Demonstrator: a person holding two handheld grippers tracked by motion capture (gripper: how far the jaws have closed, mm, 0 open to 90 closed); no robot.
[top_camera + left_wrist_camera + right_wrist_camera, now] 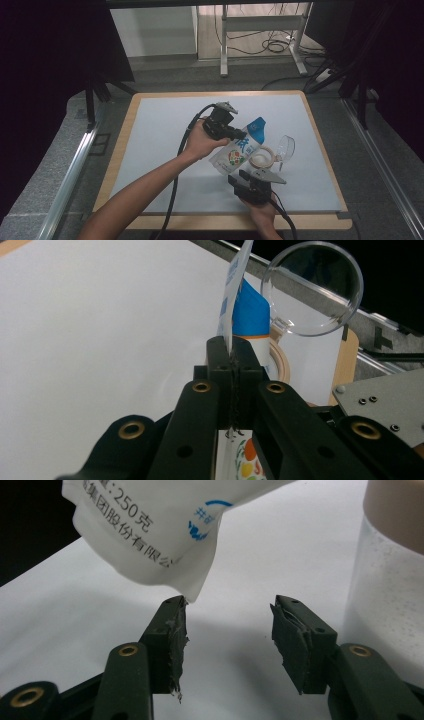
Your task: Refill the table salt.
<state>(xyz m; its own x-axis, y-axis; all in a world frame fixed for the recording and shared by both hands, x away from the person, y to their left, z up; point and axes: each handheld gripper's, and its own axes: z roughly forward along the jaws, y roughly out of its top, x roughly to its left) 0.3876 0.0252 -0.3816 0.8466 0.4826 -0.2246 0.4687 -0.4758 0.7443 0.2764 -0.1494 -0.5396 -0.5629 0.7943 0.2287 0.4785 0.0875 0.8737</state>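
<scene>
Pouch [239, 150]: our left tool [232, 351] clamps its seam; our right tool [227, 617], open beneath its corner, should close squarely there.

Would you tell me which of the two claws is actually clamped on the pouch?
The left claw is: it pinches the pouch by its edge. The right claw stands open just below the pouch's corner.
</scene>
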